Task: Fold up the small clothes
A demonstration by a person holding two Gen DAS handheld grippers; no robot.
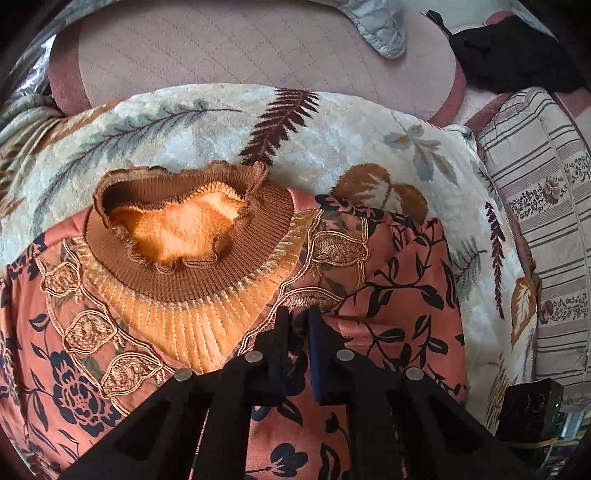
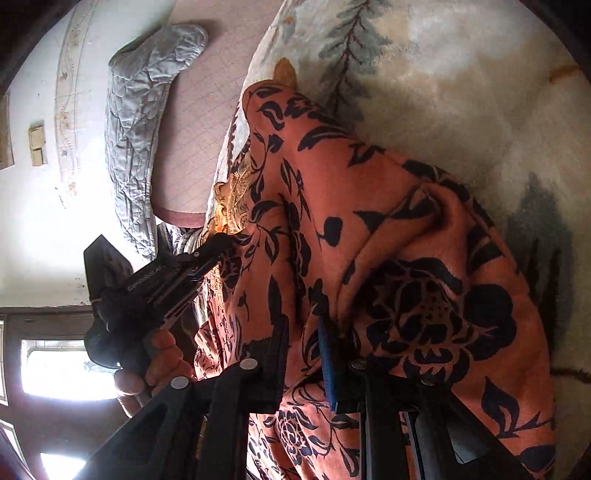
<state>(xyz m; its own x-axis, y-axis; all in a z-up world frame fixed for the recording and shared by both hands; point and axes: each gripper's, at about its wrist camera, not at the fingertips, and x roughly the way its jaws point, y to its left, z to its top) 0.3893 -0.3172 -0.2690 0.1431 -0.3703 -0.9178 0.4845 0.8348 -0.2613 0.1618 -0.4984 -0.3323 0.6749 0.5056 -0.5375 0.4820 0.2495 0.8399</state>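
Observation:
A salmon-pink top with dark flower print [image 1: 399, 291] lies on a leaf-patterned plush blanket [image 1: 332, 140]. Its brown ribbed collar [image 1: 192, 266] with an orange fleece lining faces away from me. My left gripper [image 1: 297, 317] is shut on the top's fabric by the shoulder, just right of the collar. In the right wrist view the same top [image 2: 388, 206] hangs bunched, and my right gripper [image 2: 306, 332] is shut on a fold of it. The left gripper [image 2: 218, 243] shows there too, held by a hand and biting the fabric near the embroidered yoke.
A pink quilted mattress [image 1: 221, 48] lies beyond the blanket. A grey quilted cloth [image 1: 384, 33] and a black garment [image 1: 509, 55] lie at the far edge. A striped floral pillow [image 1: 546, 229] sits to the right. A white wall [image 2: 37, 221] is in the right wrist view.

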